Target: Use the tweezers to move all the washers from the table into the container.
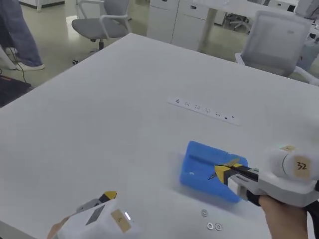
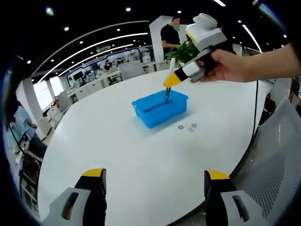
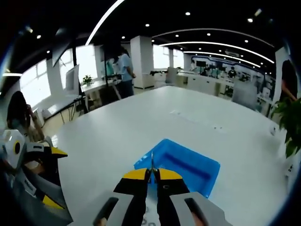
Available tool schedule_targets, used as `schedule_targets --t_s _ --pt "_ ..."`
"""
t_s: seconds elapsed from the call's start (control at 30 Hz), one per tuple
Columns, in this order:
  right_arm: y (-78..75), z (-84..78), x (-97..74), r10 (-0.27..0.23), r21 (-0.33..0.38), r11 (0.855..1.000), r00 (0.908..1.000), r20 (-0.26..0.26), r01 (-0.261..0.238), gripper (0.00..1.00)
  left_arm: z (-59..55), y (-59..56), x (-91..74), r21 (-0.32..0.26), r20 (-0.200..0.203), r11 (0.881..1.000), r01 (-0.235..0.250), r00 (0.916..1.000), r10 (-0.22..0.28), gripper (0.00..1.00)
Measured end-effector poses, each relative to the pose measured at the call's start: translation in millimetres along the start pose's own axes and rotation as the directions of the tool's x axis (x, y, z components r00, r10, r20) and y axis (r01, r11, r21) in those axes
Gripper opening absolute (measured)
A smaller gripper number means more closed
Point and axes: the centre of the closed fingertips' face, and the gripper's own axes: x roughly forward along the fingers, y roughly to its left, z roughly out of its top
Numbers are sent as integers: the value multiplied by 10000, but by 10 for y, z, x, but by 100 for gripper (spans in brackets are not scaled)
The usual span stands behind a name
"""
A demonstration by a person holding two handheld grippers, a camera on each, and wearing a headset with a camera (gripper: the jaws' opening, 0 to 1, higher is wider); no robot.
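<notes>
Hovering over the blue container (image 1: 199, 149) with the right gripper (image 1: 222, 172), jaws pinched almost together on a slim pair of tweezers (image 1: 213, 175), tips angled down inside the box's walls. Impossible to say whether anything sits between those tips: far too small to make out.

Down at the near left, spread wide and carrying nothing: the left gripper (image 1: 104, 201), hanging low over the white table (image 1: 99, 124), well apart from the action.

And there, the washers (image 1: 210, 226): three lying flat on the tabletop just on the near side of the container, two side by side and a third a little farther in, close to the box wall. Same trio seen from the left gripper view (image 2: 190, 129), between that gripper and the box. Beyond the container, on the far side, a flush socket strip (image 1: 202, 108).

Judging by looks: thin, light, stiff metal rings, probably slick and sitting flush on a smooth surface, so awkward to get under. Best bet, one tweezer tip through the hole and the other outside the rim, pinching across the band. Squeeze gently and squarely; too hard or off-angle and likely a flick across the table.
</notes>
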Motion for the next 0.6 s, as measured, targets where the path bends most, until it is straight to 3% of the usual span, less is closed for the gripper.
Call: schedule_targets --t_s 0.07,0.33,0.6 --pt "33 -40 -19 109 429 9990 9999 60 -112 3 3 8 -3 -36 17 10000 -46 10000 46 88" --pt "91 -276 -42 108 667 9977 9996 -267 -90 3 7 -1 -5 -71 36 10000 28 10000 -27 87" --pt "96 -542 -10 36 441 9990 9959 -909 5 3 15 -14 -4 -108 73 9999 100 9999 -99 88"
